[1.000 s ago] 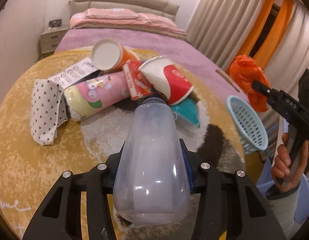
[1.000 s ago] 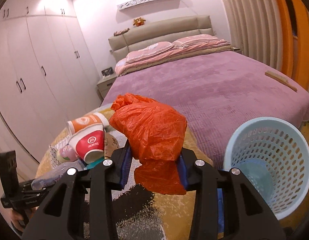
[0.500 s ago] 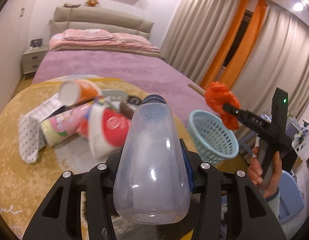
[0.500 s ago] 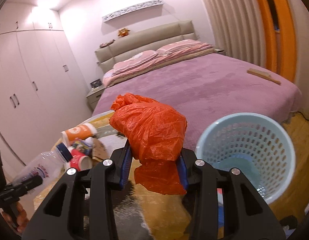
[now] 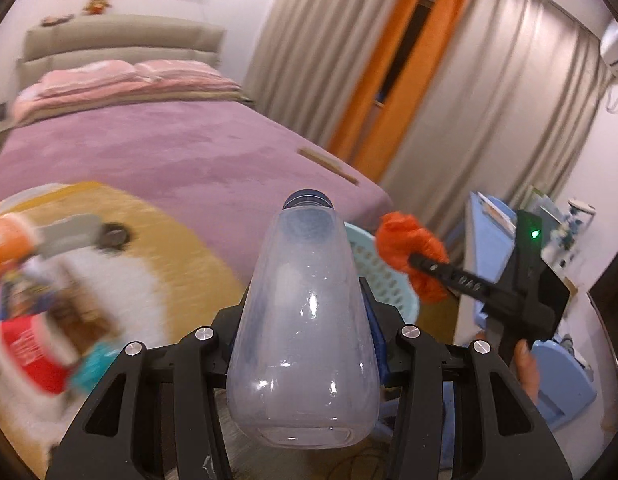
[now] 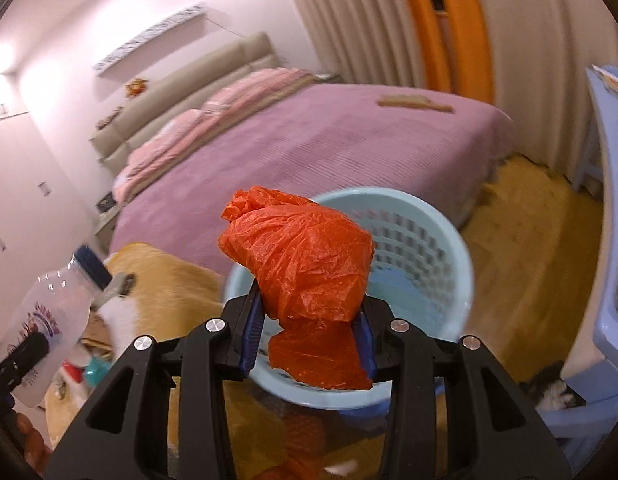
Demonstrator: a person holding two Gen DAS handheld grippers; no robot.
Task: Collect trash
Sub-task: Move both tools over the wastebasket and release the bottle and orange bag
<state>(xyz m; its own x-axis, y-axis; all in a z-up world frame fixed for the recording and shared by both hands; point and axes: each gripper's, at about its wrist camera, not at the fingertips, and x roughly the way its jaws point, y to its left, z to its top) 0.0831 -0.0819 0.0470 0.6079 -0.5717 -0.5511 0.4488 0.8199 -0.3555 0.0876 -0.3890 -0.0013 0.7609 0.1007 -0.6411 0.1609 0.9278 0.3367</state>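
left claw (image 5: 305,344) gripping bottle (image 5: 305,344), right claw (image 6: 309,316) gripping orange bag (image 6: 301,264) over basket (image 6: 449,240); neither dropped yet, cups (image 5: 29,344) left on rug.

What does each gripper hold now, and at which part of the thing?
The left gripper holds a clear plastic bottle across its wide lower body, cap pointing forward. The right gripper holds a crumpled orange plastic bag at its lower part.

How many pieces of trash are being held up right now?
2. A clear plastic bottle sits between the left gripper's jaws, and a crumpled orange plastic bag is pinched by the right gripper, in front of the light blue basket. More trash lies blurred on the rug.
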